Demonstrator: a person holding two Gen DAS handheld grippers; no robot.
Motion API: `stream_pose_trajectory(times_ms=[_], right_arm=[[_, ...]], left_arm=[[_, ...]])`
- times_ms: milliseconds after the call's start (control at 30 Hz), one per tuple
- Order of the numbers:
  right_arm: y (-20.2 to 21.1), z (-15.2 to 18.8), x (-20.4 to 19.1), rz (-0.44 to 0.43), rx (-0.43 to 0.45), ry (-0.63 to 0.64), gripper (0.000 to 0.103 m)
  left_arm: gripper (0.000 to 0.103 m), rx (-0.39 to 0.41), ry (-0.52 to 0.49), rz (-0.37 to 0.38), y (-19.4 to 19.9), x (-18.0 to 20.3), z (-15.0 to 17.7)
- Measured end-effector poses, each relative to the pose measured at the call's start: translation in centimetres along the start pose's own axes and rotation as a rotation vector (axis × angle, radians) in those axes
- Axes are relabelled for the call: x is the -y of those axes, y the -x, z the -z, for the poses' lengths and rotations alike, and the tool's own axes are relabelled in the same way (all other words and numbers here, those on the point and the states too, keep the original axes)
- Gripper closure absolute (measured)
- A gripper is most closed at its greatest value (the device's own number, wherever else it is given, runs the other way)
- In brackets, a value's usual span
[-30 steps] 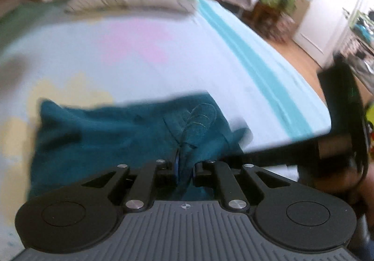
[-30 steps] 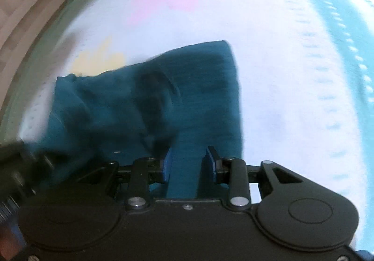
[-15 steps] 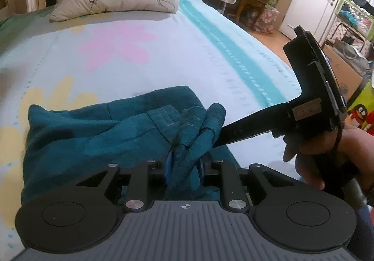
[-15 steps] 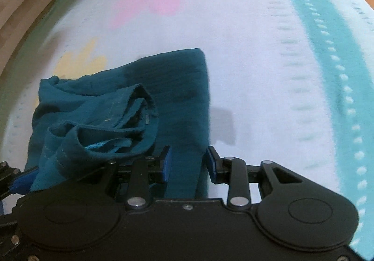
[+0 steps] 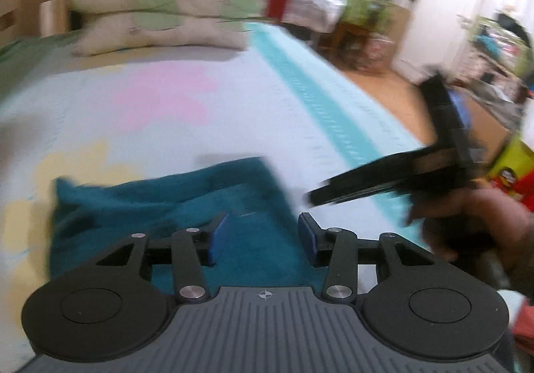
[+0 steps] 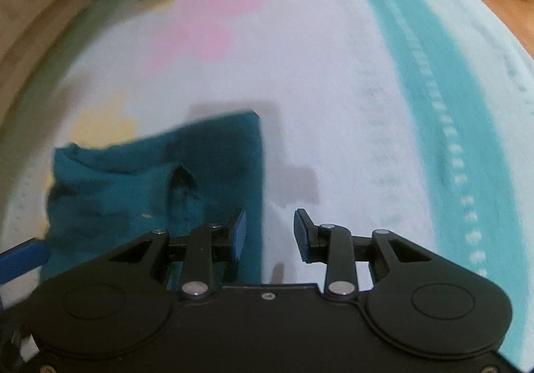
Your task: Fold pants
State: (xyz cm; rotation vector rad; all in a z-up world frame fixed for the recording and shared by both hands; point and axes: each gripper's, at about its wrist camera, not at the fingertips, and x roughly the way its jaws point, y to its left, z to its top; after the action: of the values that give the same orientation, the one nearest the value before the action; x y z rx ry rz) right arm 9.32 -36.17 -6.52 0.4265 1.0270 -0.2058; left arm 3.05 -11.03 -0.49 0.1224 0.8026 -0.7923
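The teal pants (image 5: 173, 206) lie folded in a flat bundle on the bed, blurred in both views. My left gripper (image 5: 263, 237) hovers over their near right part with its jaws opening and no cloth between the blue pads. In the right wrist view the pants (image 6: 150, 179) lie at centre left, and my right gripper (image 6: 269, 234) stands open over their right edge, gripping nothing. From the left wrist view the right gripper (image 5: 313, 197) shows as a black tool at right, held by a hand (image 5: 467, 222). The left gripper's blue finger tip (image 6: 23, 256) pokes in at the right wrist view's left edge.
The bed sheet (image 5: 167, 99) is pale with pink and yellow flowers and a teal stripe (image 5: 320, 106) along its right side. Two pillows (image 5: 160, 12) are stacked at the headboard. Past the bed's right edge are wooden floor (image 5: 383, 89), cluttered furniture and a white door.
The left gripper has let go of the bunched teal cloth, which dropped flat onto the pile. Both grippers have lifted slightly, and the right one has drawn away to the right.
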Motion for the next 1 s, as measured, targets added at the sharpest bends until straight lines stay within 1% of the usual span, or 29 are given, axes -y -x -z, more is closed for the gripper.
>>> stream_pose_trajectory(times_ms=[33,100,133,167,233,300,367,433,467,500,533,567,633,700,733,767,800,867,1000], right_arm=[[0.2,-0.1,-0.3,-0.026,0.020,0.006,0.058],[0.3,-0.1,-0.8,-0.073,0.044,0.011,0.051],[0.2,-0.1,-1.2,-0.102,0.050,0.012,0.046],[-0.1,-0.1,-1.5,-0.125,0.048,0.012,0.044],[-1.2,-0.2,-2.4,-0.185,0.021,0.012,0.043],[-1.7,-0.2,-2.8,-0.198,0.008,0.016,0.043],[-2.5,-0.1,-3.3,-0.206,-0.014,0.026,0.041],[-3.1,0.1,-4.0,-0.201,-0.035,0.039,0.040],[-3.7,0.3,-4.1,-0.195,-0.062,0.039,0.040],[-3.7,0.3,-4.1,-0.195,-0.062,0.039,0.040],[-4.4,0.8,-4.3,-0.192,-0.098,0.027,0.040],[-4.4,0.8,-4.3,-0.192,-0.098,0.027,0.040],[-4.4,1.1,-4.2,-0.168,-0.094,0.016,0.041],[-3.4,1.5,-4.3,-0.176,-0.055,0.030,0.057],[-3.0,1.7,-4.5,-0.190,-0.056,0.050,0.082],[-2.6,1.8,-4.9,-0.191,-0.067,0.070,0.094],[-2.2,1.9,-5.3,-0.192,-0.080,0.101,0.095],[-0.9,2.3,-5.9,-0.207,-0.068,0.141,0.095],[2.8,3.4,-6.1,-0.269,-0.029,0.128,0.095]], left_arm=[[0.060,-0.013,0.030,-0.033,-0.1,-1.3,0.3],[0.060,-0.034,0.096,-0.097,-0.3,-3.8,0.9],[0.060,-0.042,0.122,-0.127,-0.3,-4.9,1.2],[0.060,-0.053,0.147,-0.163,-0.5,-6.0,1.5],[0.060,-0.085,0.187,-0.214,-0.9,-8.0,2.1],[0.060,-0.128,0.212,-0.245,-1.7,-9.5,2.9],[0.060,-0.183,0.231,-0.240,-2.3,-10.4,3.8],[0.060,-0.243,0.253,-0.185,-3.0,-10.6,5.1],[0.060,-0.263,0.256,-0.163,-3.2,-10.5,5.6],[0.060,-0.279,0.249,-0.151,-3.3,-10.2,6.2],[0.060,-0.278,0.233,-0.154,-3.0,-9.9,7.0],[0.059,-0.263,0.215,-0.161,-2.8,-9.5,7.3],[0.059,-0.251,0.221,-0.162,-2.5,-9.4,7.3],[0.059,-0.245,0.248,-0.152,-2.3,-9.7,7.0],[0.059,-0.244,0.259,-0.150,-2.2,-9.8,6.9],[0.059,-0.243,0.267,-0.149,-2.1,-10.0,6.6],[0.059,-0.237,0.268,-0.150,-1.8,-10.2,6.5],[0.059,-0.212,0.259,-0.160,-1.2,-10.0,5.9],[0.059,-0.156,0.236,-0.163,0.2,-9.5,4.5]])
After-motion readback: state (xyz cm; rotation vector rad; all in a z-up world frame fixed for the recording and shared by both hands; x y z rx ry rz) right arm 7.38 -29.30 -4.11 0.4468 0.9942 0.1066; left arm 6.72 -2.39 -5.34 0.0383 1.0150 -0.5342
